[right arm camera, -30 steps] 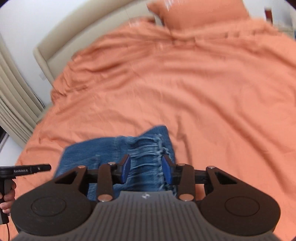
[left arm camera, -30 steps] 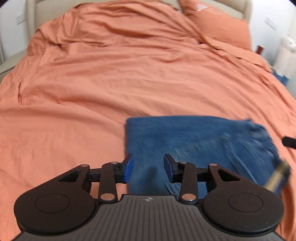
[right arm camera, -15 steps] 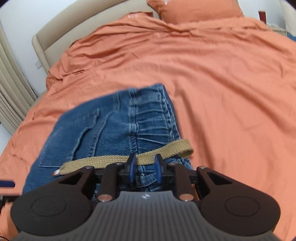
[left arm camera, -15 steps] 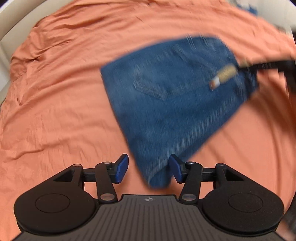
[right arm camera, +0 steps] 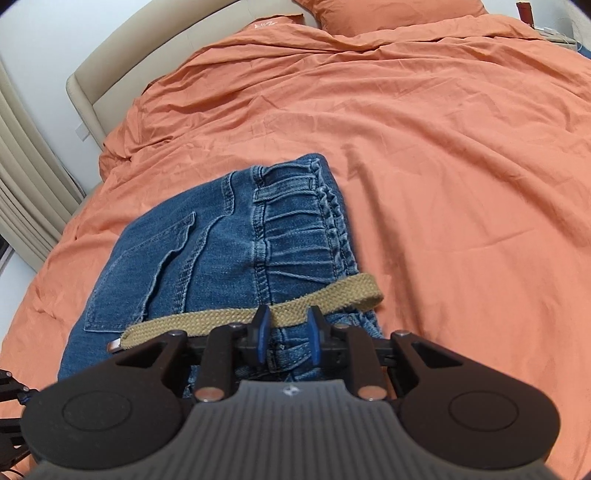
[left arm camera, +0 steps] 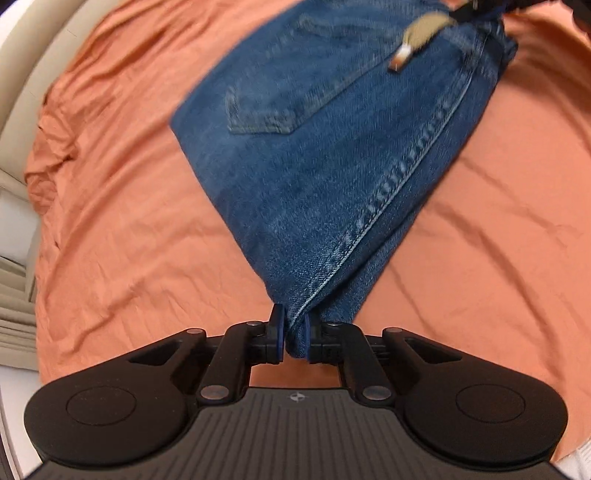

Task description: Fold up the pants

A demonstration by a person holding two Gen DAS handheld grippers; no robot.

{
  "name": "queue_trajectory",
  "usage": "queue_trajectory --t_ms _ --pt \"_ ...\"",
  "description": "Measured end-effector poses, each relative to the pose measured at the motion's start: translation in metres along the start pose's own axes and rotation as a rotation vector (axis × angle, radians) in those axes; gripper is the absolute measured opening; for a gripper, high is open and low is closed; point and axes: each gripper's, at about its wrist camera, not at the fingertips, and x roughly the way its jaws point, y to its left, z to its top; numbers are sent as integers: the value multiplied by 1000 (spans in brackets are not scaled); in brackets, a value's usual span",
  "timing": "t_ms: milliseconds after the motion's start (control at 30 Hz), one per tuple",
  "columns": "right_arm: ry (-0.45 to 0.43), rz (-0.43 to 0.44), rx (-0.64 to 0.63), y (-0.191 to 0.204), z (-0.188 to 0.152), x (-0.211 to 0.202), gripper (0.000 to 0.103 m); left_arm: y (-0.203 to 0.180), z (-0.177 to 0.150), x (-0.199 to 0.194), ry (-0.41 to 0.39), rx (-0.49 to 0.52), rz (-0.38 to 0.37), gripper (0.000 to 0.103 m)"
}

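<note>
Folded blue jeans lie on the orange bed cover, back pocket up. My left gripper is shut on a pinched corner of the denim at the folded edge. In the right wrist view the jeans show their gathered waistband and a tan woven belt across it. My right gripper is shut on the waistband end of the jeans, just behind the belt. The right gripper also shows at the top of the left wrist view, blurred.
The orange duvet covers the whole bed, with an orange pillow at the head. A beige headboard and curtain stand at the left. Small items sit on a bedside stand at the far right.
Both grippers went from open to shut on the jeans, the left on the folded corner, the right on the waistband. The left view swung down over the jeans.
</note>
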Motion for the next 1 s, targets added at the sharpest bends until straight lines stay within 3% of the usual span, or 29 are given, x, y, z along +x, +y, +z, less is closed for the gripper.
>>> queue_trajectory --t_ms 200,300,400,467,500,533,600,767,900,1000 --pt "12 -50 -123 12 -6 8 15 -5 -2 25 50 -53 -11 10" --pt "9 -57 -142 12 -5 9 15 10 -1 18 62 -112 -60 11" --pt "12 -32 -114 7 1 4 16 24 -4 2 51 -115 -121 31" --pt "20 -12 -96 5 8 -4 21 37 -9 -14 11 -134 -184 50" --pt "19 5 -90 4 10 -11 28 45 -11 -22 -13 -158 -215 53" --pt "5 26 -85 3 14 -19 44 53 -13 -30 -40 -188 -243 56" --pt "-41 55 -65 -2 19 -36 63 70 -14 -42 -90 -256 -298 59" --pt "-74 147 103 -37 31 -38 64 116 -3 -42 -186 -517 -373 75" --pt "-53 188 194 -56 41 -17 65 150 2 -6 -198 -782 -441 76" --pt "-25 220 245 -65 44 1 65 166 3 24 -204 -909 -493 76"
